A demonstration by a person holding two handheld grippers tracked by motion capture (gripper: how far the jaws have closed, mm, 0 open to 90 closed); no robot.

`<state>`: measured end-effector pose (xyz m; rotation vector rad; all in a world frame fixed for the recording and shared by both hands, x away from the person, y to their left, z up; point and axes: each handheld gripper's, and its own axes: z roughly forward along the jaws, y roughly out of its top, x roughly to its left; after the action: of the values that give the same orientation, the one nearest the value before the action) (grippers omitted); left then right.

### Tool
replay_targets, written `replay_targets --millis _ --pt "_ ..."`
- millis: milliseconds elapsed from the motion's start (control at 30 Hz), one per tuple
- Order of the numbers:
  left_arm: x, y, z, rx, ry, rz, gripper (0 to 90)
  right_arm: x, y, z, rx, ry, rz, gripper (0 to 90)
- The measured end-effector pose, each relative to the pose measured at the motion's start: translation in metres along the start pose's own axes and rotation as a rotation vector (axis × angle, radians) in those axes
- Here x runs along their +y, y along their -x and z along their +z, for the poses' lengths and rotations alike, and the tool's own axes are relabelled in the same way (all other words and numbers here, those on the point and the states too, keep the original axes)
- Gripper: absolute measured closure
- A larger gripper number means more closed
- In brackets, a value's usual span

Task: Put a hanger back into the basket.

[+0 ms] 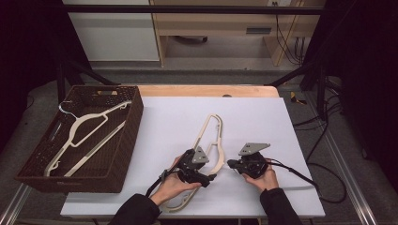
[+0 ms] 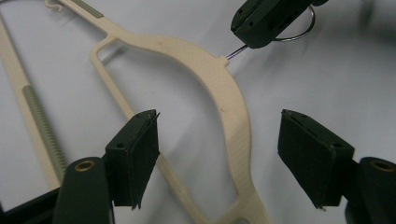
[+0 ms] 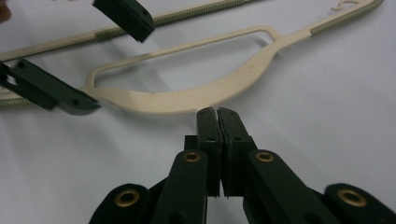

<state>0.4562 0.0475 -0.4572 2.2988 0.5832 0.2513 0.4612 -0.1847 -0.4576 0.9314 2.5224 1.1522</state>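
On the tabletop, which carries a white sheet, stands a dark woven basket at the left side; inside it lies one cream hanger with a metal hook; a second cream hanger lies flat on the white sheet near the middle, just in front of the person, with its curved shoulder toward the right. The left gripper is held by the left hand over the lower part of this hanger; its jaws stand wide apart, one on each side of the curved shoulder, and they do not touch it. The right gripper is held by the right hand just beside the curved shoulder; its jaws are pressed together with nothing between them, and the tips are very near the edge of the hanger. The thin metal hook of this hanger comes out from the shoulder, partly hidden behind the right gripper in the left gripper view.
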Motion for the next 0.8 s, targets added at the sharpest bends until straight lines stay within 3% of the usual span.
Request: replay_targets --millis 133,167,200,367,700,800 --pt "0.002 0.000 0.008 -0.005 -0.036 0.021 33.8 0.002 -0.003 0.000 0.005 -0.001 0.009 88.8" --pt "0.002 0.001 0.010 -0.010 -0.024 0.002 35.1 0.002 -0.003 -0.001 0.002 -0.004 0.002 88.8" --pt "0.002 0.000 0.011 -0.015 -0.043 0.020 36.6 0.003 -0.003 -0.001 0.002 0.002 0.001 88.8" --pt "0.004 0.002 0.019 -0.034 -0.080 0.013 46.6 0.005 -0.005 -0.003 0.005 0.007 0.001 88.9" --pt "0.004 0.004 0.020 -0.067 -0.083 -0.010 72.2 0.006 -0.006 -0.008 0.011 0.010 -0.002 88.8" --pt "0.004 0.004 0.019 -0.059 -0.095 0.004 72.7 0.006 -0.006 -0.008 0.012 0.010 -0.005 88.6"
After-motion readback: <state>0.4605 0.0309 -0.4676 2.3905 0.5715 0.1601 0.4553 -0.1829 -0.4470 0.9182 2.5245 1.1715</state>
